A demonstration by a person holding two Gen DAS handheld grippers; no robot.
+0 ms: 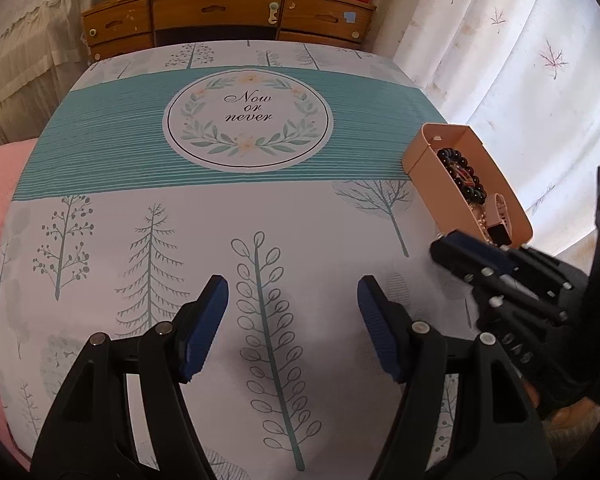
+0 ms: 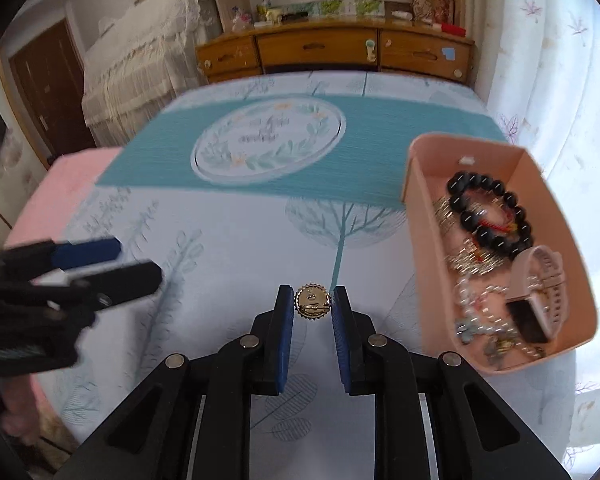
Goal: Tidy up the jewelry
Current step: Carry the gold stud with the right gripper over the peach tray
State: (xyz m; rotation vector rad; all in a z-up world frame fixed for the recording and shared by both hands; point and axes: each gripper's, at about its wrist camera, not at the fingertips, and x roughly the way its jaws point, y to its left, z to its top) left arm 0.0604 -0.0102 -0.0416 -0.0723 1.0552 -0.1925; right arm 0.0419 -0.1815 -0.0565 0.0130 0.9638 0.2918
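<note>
At the far left a pink cushion (image 1: 0, 216) is seen beside the table; the table is covered by a printed cloth (image 1: 140, 264) with trees and a teal band. The left gripper (image 1: 293, 312) is held low over the cloth with its blue pads (image 1: 206, 320) spread wide apart and nothing between them; it is released. In the right wrist view the same gripper (image 2: 112, 264) appears blurred at the left edge. Further right, the right gripper (image 2: 313, 304) is clenched on a small round gold brooch (image 2: 313, 303), which is pinched between the two pad tips and held just above the cloth; its pin side is turned toward the camera. At the right edge of the table stands a pink box (image 2: 418, 248); inside it lie a black bead bracelet (image 2: 488, 216), a pink-strapped watch (image 2: 540, 292) and a tangle of silver chains (image 2: 476, 300). A wooden dresser (image 1: 228, 20) is seen beyond the table.
</note>
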